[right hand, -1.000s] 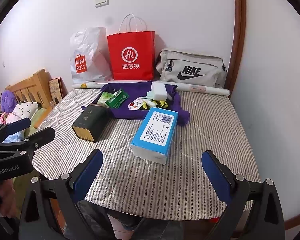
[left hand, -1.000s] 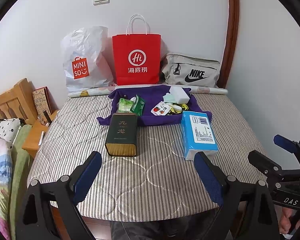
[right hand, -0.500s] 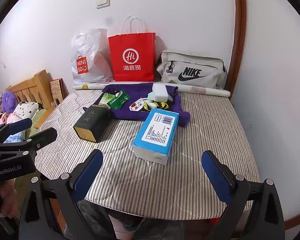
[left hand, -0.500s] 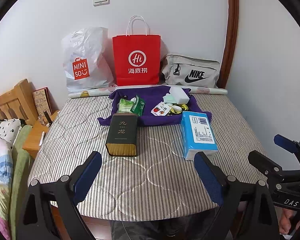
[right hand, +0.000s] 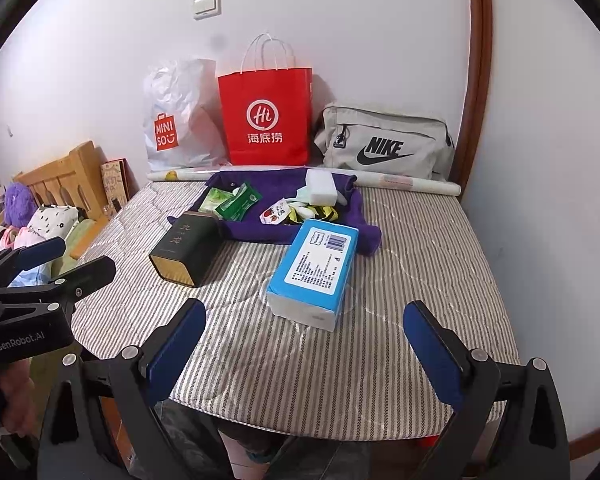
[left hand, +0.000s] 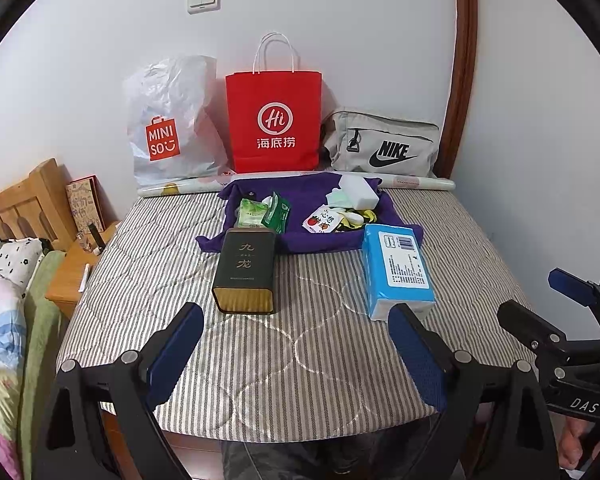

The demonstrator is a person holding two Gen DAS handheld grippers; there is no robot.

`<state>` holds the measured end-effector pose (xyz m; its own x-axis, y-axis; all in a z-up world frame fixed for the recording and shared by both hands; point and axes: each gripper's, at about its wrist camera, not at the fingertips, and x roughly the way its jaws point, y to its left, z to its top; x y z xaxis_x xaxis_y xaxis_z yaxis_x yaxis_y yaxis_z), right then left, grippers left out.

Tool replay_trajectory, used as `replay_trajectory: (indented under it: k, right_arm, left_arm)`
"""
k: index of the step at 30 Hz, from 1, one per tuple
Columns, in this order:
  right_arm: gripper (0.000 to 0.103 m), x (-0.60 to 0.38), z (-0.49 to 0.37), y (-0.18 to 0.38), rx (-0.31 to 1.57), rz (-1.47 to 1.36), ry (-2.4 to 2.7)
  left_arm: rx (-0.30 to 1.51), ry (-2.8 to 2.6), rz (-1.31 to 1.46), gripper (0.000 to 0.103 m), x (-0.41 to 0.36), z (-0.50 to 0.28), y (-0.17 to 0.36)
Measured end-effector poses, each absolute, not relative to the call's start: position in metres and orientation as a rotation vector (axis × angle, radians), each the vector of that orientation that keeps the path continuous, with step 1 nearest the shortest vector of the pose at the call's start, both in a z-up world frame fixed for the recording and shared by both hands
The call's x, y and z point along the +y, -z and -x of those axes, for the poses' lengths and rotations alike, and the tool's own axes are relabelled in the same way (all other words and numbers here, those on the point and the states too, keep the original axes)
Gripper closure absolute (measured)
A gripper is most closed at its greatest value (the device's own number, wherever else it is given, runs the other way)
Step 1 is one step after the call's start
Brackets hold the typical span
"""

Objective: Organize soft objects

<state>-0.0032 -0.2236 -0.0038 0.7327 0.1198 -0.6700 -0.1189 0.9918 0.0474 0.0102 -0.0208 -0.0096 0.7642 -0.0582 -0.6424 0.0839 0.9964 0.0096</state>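
A blue tissue pack [left hand: 396, 268] [right hand: 315, 268] lies on the striped mattress [left hand: 284, 344], right of a dark tea tin [left hand: 246, 276] [right hand: 186, 250]. Behind them a purple cloth [left hand: 312, 236] [right hand: 276, 184] carries green wipe packets [left hand: 264, 214], a white sponge block [left hand: 360, 190] [right hand: 320, 188] and small snack packets [left hand: 324, 220]. My left gripper [left hand: 296, 350] hangs open over the near edge, short of the tin and the pack. My right gripper [right hand: 304, 344] is open too, just in front of the tissue pack. Nothing sits between either pair of fingers.
Against the back wall stand a white Miniso bag [left hand: 168, 128], a red paper bag [left hand: 274, 120] and a grey Nike pouch [left hand: 384, 148], with a paper roll [left hand: 416, 182] lying in front. A wooden headboard [left hand: 24, 204], nightstand and bedding lie left. The right wall is close.
Both views have drifted very slightly; the objects on the mattress lie where they were and both grippers stay open.
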Motion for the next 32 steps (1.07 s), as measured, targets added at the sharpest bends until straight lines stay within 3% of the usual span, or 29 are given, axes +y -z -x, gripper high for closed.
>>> replay_trajectory:
  k: [32]
  right_arm:
    - [0.005,-0.2219,0.0050,0.0002,0.732,0.009,-0.132]
  left_arm:
    - [0.685,0.079,-0.044,0.009,-0.0186,-0.0087,0.0068]
